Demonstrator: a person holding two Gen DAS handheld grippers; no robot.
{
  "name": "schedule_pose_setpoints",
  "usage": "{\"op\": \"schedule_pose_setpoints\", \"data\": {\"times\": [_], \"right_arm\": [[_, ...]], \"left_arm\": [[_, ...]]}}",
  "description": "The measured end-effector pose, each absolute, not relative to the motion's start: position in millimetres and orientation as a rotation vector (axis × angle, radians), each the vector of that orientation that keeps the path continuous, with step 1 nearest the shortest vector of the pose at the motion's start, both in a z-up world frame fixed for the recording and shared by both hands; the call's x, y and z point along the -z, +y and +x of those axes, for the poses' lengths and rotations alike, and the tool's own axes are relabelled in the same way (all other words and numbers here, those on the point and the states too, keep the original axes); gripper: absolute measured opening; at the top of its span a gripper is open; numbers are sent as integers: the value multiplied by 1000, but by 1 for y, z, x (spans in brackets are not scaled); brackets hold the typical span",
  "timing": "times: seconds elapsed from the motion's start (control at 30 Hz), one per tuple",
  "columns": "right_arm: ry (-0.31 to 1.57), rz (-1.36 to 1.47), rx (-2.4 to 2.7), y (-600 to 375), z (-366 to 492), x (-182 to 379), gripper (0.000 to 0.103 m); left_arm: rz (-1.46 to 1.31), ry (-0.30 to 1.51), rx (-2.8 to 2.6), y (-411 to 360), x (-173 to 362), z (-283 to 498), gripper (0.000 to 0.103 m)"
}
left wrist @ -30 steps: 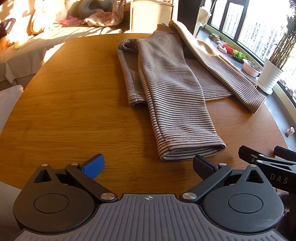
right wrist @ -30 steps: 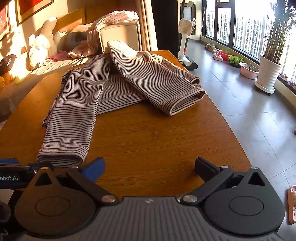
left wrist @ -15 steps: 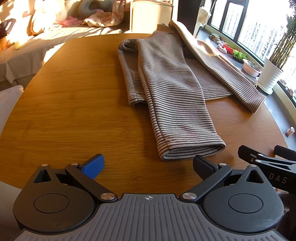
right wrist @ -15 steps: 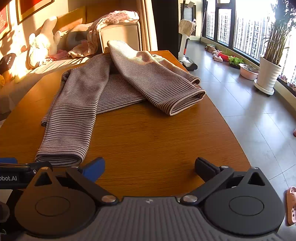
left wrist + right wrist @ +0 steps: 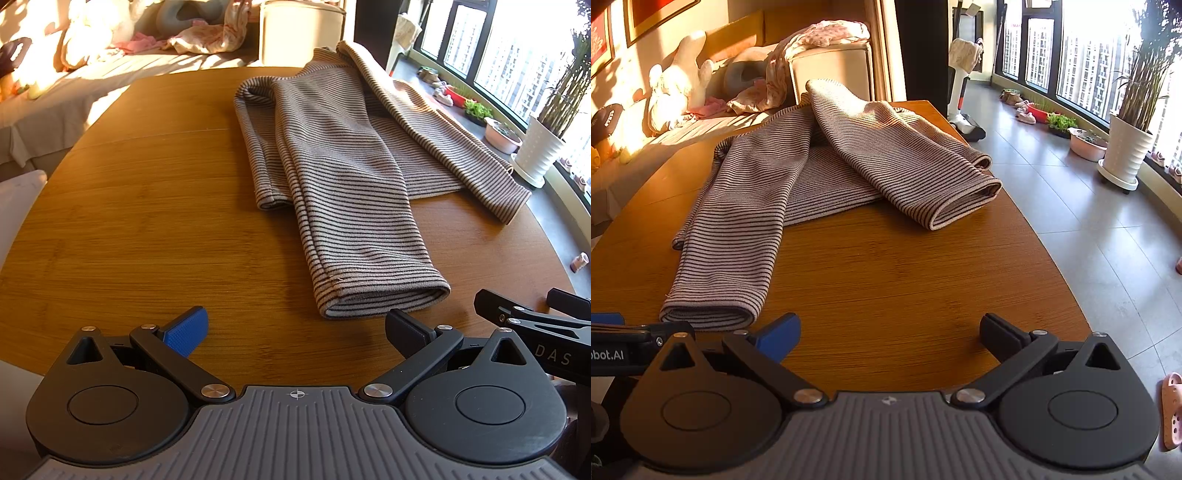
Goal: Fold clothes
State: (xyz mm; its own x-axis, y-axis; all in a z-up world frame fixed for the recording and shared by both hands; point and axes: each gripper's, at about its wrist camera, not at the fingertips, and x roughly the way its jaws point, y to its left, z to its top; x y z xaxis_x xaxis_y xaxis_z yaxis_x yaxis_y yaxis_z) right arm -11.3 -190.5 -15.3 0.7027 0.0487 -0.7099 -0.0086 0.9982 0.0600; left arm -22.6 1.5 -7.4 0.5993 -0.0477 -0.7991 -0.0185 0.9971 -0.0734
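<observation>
A brown striped sweater [image 5: 343, 155] lies on the round wooden table [image 5: 140, 221], both sleeves stretched toward me. In the left wrist view the near sleeve's cuff [image 5: 384, 295] rests just ahead of my left gripper [image 5: 295, 328], which is open and holds nothing. In the right wrist view the same sweater [image 5: 798, 173] spreads ahead, one cuff [image 5: 709, 314] at the left near the blue fingertip, the other cuff [image 5: 964, 206] farther off toward the right edge. My right gripper [image 5: 890, 332] is open and empty above bare wood.
The right gripper's body [image 5: 535, 325] shows at the left wrist view's right edge. A sofa with clothes and cushions [image 5: 701, 99] stands behind the table. Beyond the table's right edge are tiled floor, a white plant pot [image 5: 1126, 155] and windows.
Both views have crept very slightly; the sweater lies as before and both grippers remain open.
</observation>
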Motion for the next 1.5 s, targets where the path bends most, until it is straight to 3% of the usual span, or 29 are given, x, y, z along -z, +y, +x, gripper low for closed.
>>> {"op": "schedule_pose_setpoints", "data": {"times": [1.07, 1.3, 1.5], "right_arm": [[789, 63, -37, -199, 5, 11, 103], [710, 57, -70, -201, 33, -8, 103], [607, 256, -230, -217, 82, -25, 103]], "left_arm": [[-97, 886, -4, 13, 0, -11, 103], [-92, 869, 27, 15, -4, 3, 103], [-158, 768, 187, 26, -21, 30, 103]]}}
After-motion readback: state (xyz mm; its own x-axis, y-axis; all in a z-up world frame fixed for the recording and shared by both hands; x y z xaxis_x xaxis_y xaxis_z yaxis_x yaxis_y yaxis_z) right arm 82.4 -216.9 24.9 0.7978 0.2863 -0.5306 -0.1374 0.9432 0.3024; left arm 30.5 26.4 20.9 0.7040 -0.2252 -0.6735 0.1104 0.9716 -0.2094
